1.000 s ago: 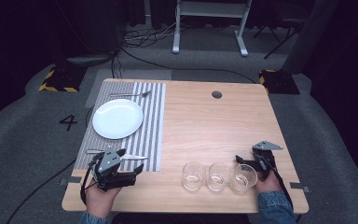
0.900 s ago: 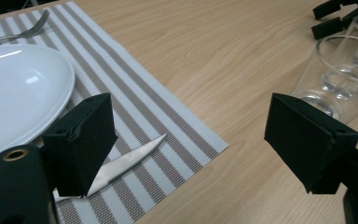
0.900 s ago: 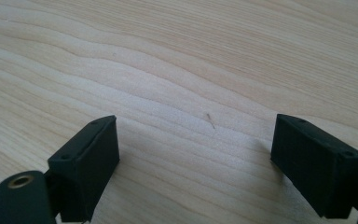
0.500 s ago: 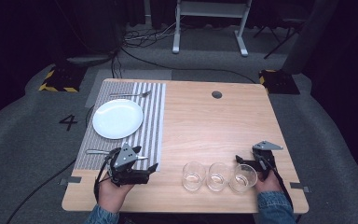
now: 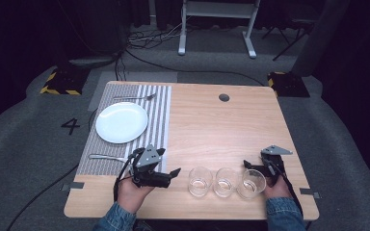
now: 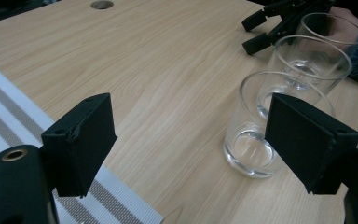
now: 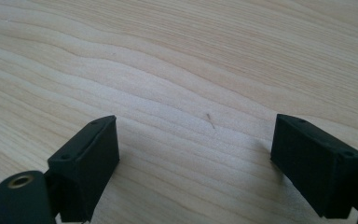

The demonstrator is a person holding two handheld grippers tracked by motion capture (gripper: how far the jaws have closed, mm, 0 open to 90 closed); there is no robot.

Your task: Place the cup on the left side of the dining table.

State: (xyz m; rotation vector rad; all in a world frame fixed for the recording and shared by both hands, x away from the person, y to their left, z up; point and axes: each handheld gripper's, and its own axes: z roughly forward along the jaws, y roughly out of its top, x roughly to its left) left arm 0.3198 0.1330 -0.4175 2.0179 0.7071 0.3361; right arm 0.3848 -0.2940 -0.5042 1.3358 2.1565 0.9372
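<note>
- Three glasses stood in a row at the bench's six o'clock edge; one plate and two forks lay at nine o'clock.
- Left claw was spread, empty, just beside the nearest glass.
- Right claw was spread over bare wood.

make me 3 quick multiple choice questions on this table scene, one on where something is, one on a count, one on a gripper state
1. Where does the white plate lie?
A. on the striped mat
B. beside the glasses
C. on the floor

2. How many clear glasses stand in the row at the near edge?
A. two
B. three
C. five

3. How do the left gripper's jaws stand?
A. shut on a fork
B. shut on a glass
C. open, nothing between the pads

Answers:
1 A, the plate rests on the mat at the table's far left.
2 B, the left glass, middle glass and right glass.
3 C, the left gripper view shows bare wood between them.
</note>
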